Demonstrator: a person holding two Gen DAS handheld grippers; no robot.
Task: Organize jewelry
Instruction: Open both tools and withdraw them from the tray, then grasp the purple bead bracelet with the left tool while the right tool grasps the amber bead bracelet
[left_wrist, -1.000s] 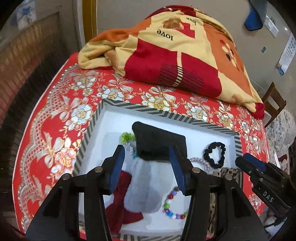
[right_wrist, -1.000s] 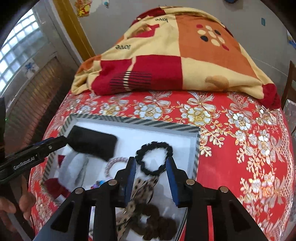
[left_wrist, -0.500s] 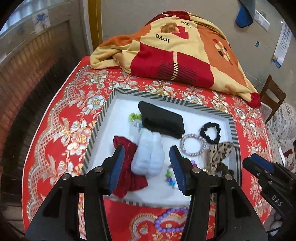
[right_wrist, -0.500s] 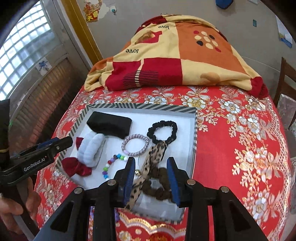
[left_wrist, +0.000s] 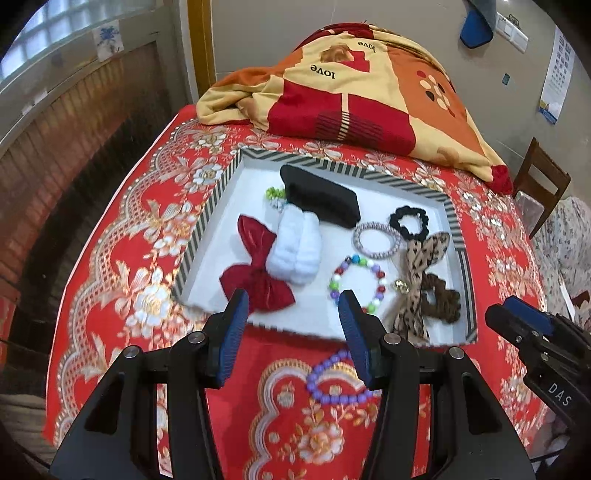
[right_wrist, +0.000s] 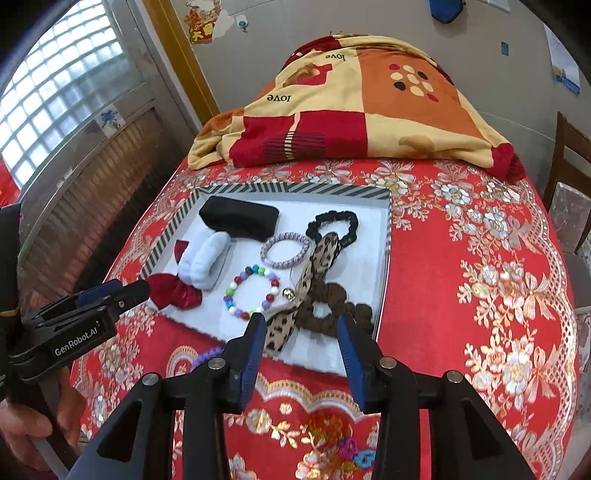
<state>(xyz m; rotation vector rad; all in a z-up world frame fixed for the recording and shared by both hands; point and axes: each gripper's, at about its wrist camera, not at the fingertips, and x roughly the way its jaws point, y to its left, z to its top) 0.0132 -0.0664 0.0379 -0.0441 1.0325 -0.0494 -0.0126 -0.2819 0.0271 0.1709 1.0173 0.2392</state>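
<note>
Both grippers have drawn back from the tray (left_wrist: 207, 236); it now lies wholly ahead of the jaws. Left gripper (left_wrist: 293, 312) stands open, empty. Right gripper (right_wrist: 301, 332) is opening, empty. Purple bracelet (left_wrist: 332, 380), newly visible, lies outside the tray beneath the left jaws.

the tray (left_wrist: 218, 192) sits on the worktop (left_wrist: 122, 258), with a folded blanket (left_wrist: 354, 92) behind it. inside, a bow (left_wrist: 255, 273) lies left, a beaded bracelet (left_wrist: 356, 282) centre, scrunchies (left_wrist: 408, 221) right. another bead bracelet (left_wrist: 332, 380) lies before the tray.
</note>
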